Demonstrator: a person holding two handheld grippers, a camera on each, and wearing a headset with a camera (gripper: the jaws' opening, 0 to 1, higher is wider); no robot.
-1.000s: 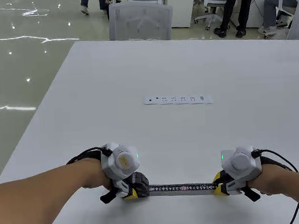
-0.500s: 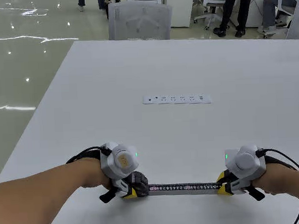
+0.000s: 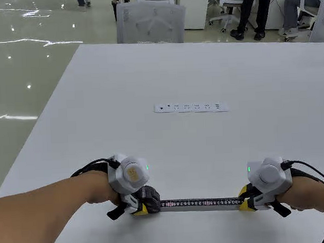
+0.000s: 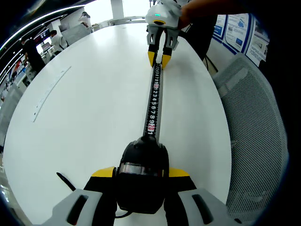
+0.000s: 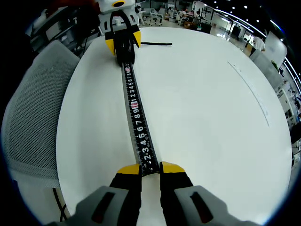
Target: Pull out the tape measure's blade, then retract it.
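Observation:
The tape measure's black case [image 4: 142, 169] sits between the yellow-tipped fingers of my left gripper [image 4: 141, 173], which is shut on it near the table's front edge [image 3: 145, 200]. Its numbered blade [image 3: 200, 203] runs low over the white table to my right gripper [image 3: 245, 204]. In the right gripper view that gripper [image 5: 150, 168] is shut on the blade's end, and the blade [image 5: 136, 115] stretches away to the case [image 5: 124, 49]. From the left gripper view the blade [image 4: 154, 101] leads to the right gripper [image 4: 159, 57].
A white power strip [image 3: 190, 107] lies flat at the middle of the white table [image 3: 203, 71]. A grey mesh chair [image 3: 150, 22] stands at the far edge, with people and office chairs beyond. Cables trail from both grippers. A short black strip [image 5: 156, 44] lies near the case.
My right gripper has moved further right with the blade's end, so more blade is drawn out. The left gripper and case have stayed in place.

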